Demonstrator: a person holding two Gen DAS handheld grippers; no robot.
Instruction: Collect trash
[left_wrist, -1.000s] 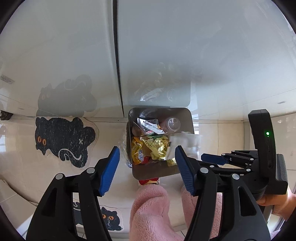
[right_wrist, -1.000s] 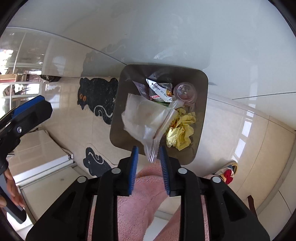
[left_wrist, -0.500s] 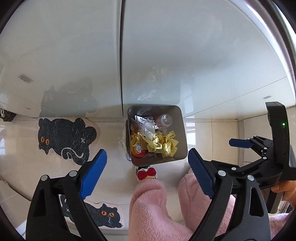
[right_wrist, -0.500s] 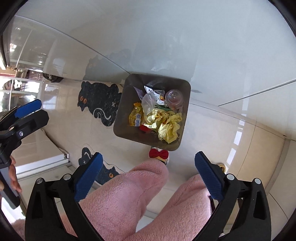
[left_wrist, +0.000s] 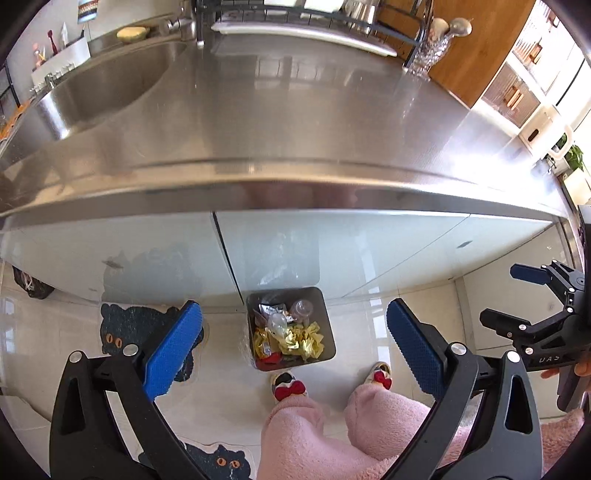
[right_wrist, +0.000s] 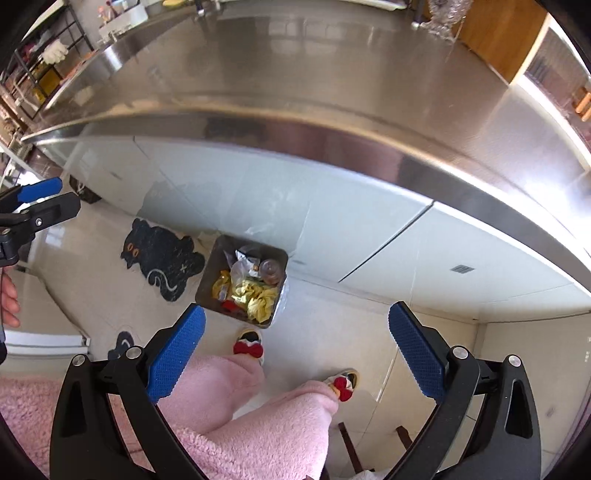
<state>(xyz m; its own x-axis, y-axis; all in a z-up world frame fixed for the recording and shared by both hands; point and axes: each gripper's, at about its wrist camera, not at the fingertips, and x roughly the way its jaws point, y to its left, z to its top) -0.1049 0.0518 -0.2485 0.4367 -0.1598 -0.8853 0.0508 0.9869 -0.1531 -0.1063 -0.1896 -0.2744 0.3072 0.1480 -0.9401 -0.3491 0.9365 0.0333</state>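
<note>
Trash bin (left_wrist: 291, 328) sits straight down past my left jaws (left_wrist: 293, 325), framed almost dead centre between the two blue pads, on the floor tight against the white cabinet front (left_wrist: 369, 251). Left jaws are spread wide, they have just been opening, and nothing sits between them, only air and the bin far below. Right jaws (right_wrist: 297, 325) are the same story: they have just been opening too, now gaping, nothing gripped. From the right side the bin lies below and off toward the left pad, not centred, so my left hand is the one lined up squarely over it.

Inside the bin I can see crumpled yellow paper (left_wrist: 306, 338) on the near side, a clear plastic cup (left_wrist: 302, 307) at the far side by the cabinet, and wrappers between them. All of it lies within the rim; nothing hangs over that I can make out.

Beyond and above the bin, ahead of both jaws, runs the steel worktop (left_wrist: 295, 122), with the sink (left_wrist: 103, 85) off past my left pad. The stretch of worktop right ahead shows no loose litter. So my read is that this drop is finished and the next piece has to be found elsewhere. The move ahead turns on swinging the jaws off the bin and toward wherever litter lies. Both hands are free for it.
</note>
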